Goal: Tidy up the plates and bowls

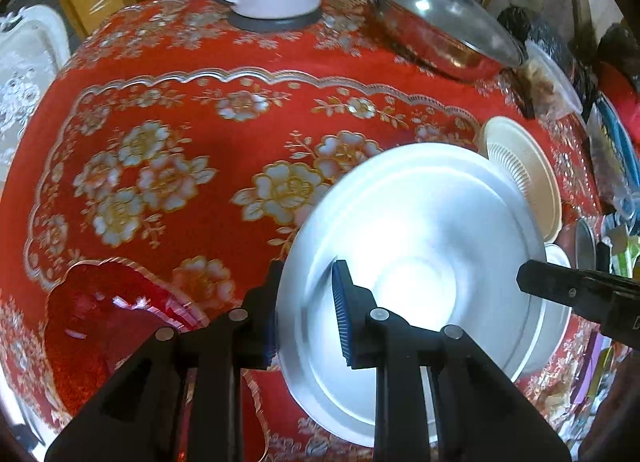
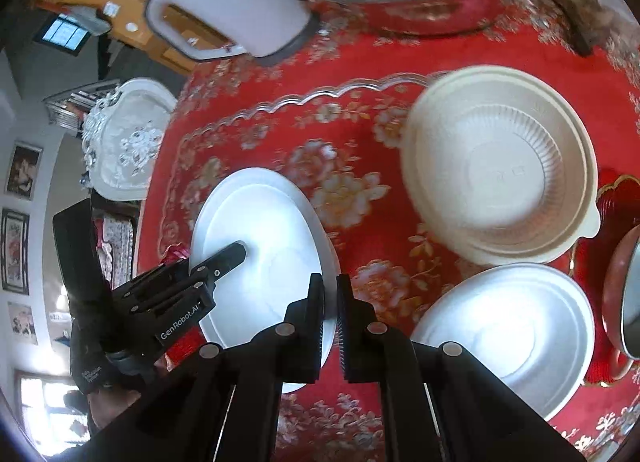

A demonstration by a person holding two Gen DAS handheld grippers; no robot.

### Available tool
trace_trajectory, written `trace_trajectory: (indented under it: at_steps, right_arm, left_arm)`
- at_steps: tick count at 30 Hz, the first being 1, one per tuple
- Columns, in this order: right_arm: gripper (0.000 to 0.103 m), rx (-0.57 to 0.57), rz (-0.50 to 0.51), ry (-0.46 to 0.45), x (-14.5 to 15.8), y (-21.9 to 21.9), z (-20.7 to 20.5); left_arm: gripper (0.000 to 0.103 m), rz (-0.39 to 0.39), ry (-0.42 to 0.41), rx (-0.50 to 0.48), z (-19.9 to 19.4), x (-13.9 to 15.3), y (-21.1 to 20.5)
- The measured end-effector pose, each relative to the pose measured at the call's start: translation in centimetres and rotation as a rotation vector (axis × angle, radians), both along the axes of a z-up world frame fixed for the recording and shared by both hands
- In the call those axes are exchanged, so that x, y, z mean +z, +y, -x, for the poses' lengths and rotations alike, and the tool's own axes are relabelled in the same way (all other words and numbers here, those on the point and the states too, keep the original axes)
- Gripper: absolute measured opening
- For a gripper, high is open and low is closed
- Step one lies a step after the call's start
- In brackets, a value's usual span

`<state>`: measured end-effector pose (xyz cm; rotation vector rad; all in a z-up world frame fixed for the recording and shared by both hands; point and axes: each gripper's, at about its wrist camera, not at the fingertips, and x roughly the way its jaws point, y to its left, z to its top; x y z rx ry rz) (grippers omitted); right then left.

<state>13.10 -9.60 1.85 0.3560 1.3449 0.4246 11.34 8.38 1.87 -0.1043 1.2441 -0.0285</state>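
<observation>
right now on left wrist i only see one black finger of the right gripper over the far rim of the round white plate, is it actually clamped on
observer: It looks so. The right gripper has its fingers nearly together, with the rim of the round white plate between them.
operator: whats the white sliver past the plate
observer: A second white round bowl, empty, lying apart from the plate on the red flowered tablecloth.
operator: anything in the cream ribbed plastic bowl
observer: No. The cream ribbed plastic bowl sits upright and empty.
</observation>
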Motion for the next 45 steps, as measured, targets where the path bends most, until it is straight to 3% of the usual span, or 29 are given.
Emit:
trace_trajectory:
  at_steps: [12,23,45]
  right_arm:
    - [0.006,0.131,-0.029,-0.014,1.1,6.0,2.5]
    - [0.009,0.262,-0.02,-0.004,0.0,13.0,4.2]
    - [0.011,0.304,0.118,-0.037,-3.3,18.3,5.9]
  left_arm:
    - [0.021,-0.012,-0.013,0.117,5.1,0.7,5.8]
    - [0.022,-0.041,-0.016,0.243,8.4,0.6,12.0]
    - [0.022,-0.086,0.006,0.257,9.9,-3.2,14.9]
